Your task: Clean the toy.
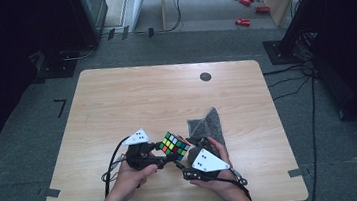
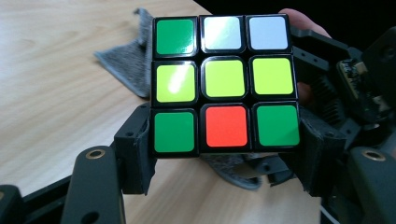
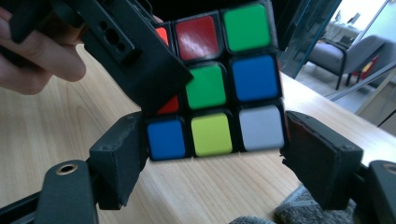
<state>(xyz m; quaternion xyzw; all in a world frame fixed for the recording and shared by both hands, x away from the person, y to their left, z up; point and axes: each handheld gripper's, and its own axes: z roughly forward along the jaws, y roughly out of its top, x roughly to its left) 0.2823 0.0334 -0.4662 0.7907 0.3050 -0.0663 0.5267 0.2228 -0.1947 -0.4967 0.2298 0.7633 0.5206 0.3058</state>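
Cube [image 2: 224,84] faces are seen thoroughly mixed, so little of the solving appears done and nearly all is judged left. The puzzle is held above the table [image 1: 116,102], near a grey cloth [image 1: 208,122], clamped at its bottom layer by the left gripper [image 2: 224,154]. The right gripper [image 3: 212,154] is set around another layer, its right pad standing clear, released.

Dim overhead view with dark corners; the table [image 1: 116,102] is evenly lit. Glare whitens the cube [image 2: 224,84] stickers up close; its lower edge is slightly blurred
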